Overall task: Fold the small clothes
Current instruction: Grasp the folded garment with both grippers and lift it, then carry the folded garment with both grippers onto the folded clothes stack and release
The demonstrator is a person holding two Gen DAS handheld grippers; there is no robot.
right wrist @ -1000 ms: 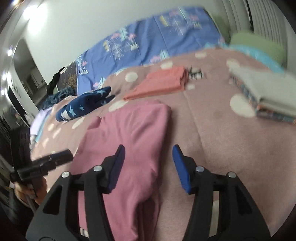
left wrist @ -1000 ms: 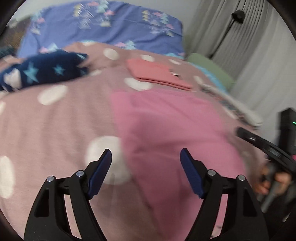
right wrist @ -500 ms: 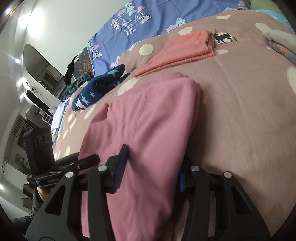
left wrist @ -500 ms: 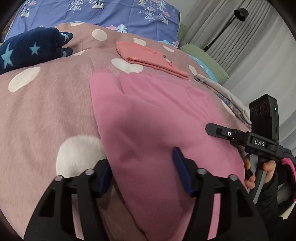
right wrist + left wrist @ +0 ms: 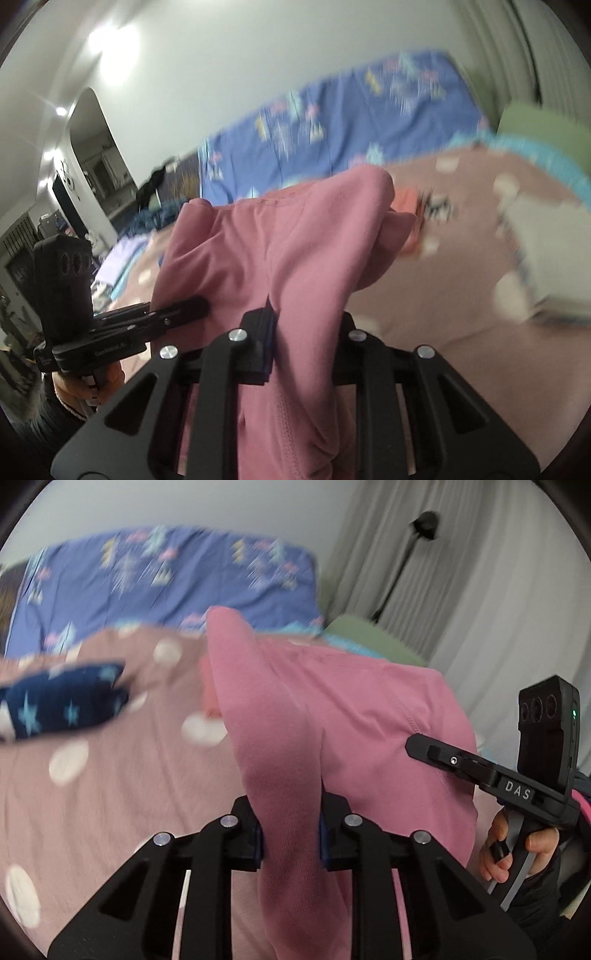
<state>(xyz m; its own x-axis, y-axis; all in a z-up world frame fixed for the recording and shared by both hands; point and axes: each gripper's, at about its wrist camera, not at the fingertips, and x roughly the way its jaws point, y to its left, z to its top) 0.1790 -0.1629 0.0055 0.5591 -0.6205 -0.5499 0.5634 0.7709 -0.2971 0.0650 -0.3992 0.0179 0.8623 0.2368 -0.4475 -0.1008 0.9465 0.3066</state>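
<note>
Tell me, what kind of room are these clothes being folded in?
Most likely a bedroom. The pink garment is lifted over a bed with a dotted bedspread, a blue patterned pillow lies at its head, and pale curtains hang beside it.

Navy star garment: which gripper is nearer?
Left. The left gripper, jaws closing on the pink garment, has the navy star garment ahead to its left; the right gripper, also closing on that pink garment, sits farther right.
</note>
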